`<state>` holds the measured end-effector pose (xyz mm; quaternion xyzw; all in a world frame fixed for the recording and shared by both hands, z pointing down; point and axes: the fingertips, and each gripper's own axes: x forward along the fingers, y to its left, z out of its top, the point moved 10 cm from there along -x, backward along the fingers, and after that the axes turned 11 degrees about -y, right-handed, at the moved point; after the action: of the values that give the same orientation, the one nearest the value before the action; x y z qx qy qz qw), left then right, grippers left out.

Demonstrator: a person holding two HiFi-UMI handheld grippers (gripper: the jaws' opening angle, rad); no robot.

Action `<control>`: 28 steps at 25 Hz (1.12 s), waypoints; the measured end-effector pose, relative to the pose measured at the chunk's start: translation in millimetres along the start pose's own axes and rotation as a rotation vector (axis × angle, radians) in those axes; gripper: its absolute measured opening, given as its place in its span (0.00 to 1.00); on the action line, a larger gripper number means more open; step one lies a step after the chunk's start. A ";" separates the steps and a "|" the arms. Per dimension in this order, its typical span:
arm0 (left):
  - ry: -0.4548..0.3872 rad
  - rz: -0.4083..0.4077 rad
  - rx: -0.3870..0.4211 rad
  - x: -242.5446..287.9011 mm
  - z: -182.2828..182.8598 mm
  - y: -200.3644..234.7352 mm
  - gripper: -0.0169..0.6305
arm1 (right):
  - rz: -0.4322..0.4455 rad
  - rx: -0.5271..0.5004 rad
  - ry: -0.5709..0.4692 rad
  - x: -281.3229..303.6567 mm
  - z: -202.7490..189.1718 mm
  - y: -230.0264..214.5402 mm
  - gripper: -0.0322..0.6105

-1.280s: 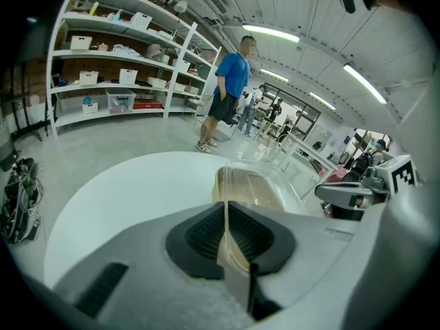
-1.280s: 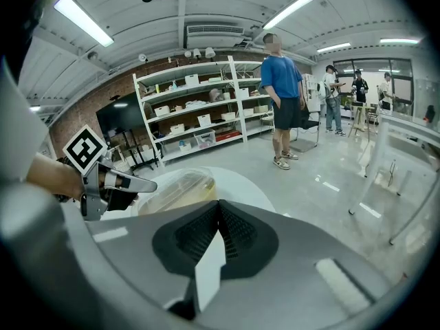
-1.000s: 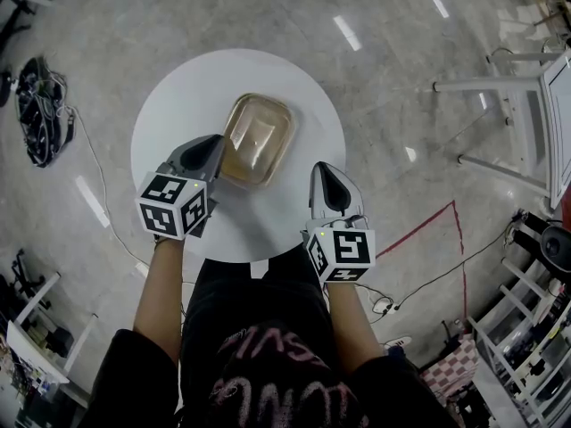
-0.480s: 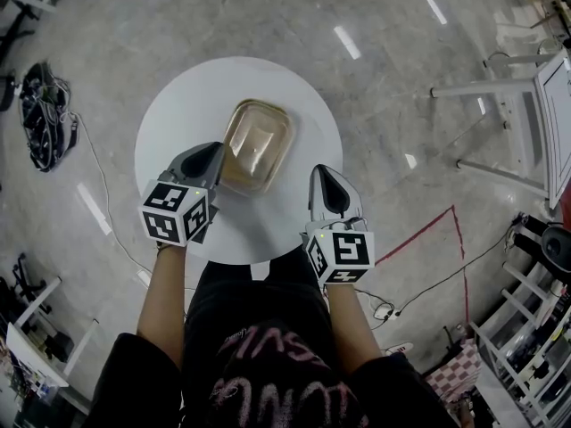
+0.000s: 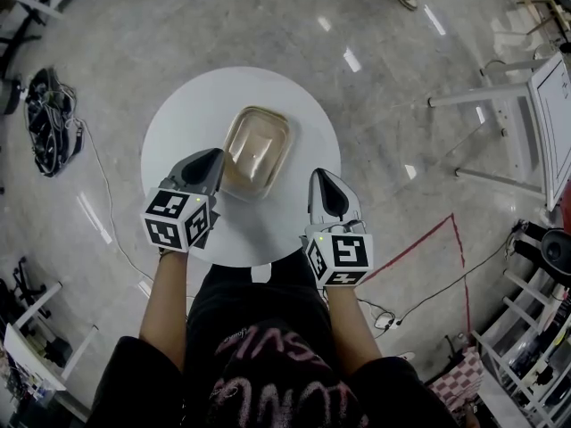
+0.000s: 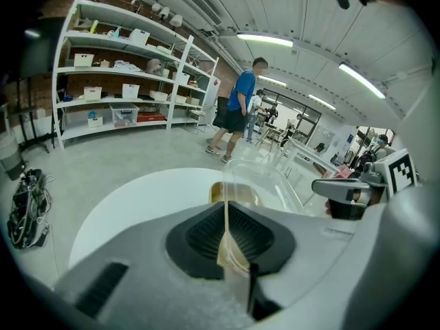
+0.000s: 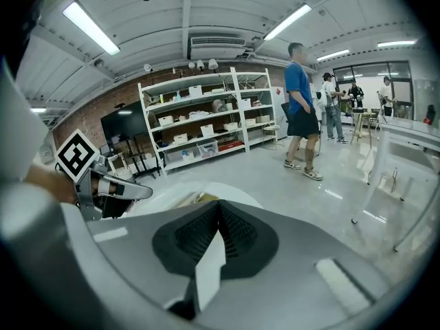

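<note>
Jaws of the left gripper (image 5: 211,160) pinch the thin near wall of the clear plastic container (image 5: 257,148) on the round white table (image 5: 178,119). The right gripper (image 5: 326,185), pressed together and empty, hovers just beside it.

Free table (image 5: 178,123) around central container (image 5: 256,150)

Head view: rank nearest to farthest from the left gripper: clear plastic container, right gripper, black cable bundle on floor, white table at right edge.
1. The clear plastic container: on the round white table, its near-left rim clamped by the left gripper.
2. The right gripper: to the right, over the same table.
3. The black cable bundle: floor, far left.
4. The white side table: far right edge.
</note>
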<state>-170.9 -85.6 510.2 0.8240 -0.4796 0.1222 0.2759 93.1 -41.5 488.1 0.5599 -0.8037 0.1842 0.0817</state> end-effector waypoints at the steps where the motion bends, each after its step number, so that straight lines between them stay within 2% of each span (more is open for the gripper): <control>1: -0.003 0.002 0.001 0.0 0.9 -1.1 0.05 | 0.002 -0.002 -0.004 0.2 1.3 -0.7 0.07; 28: -0.105 0.043 0.073 -38.6 37.4 -30.2 0.05 | 0.067 -0.048 -0.126 -14.8 46.2 7.2 0.06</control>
<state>-167.0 -67.4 451.5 0.8283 -0.5062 0.1021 0.2173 95.3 -44.3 439.1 0.5409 -0.8298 0.1319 0.0379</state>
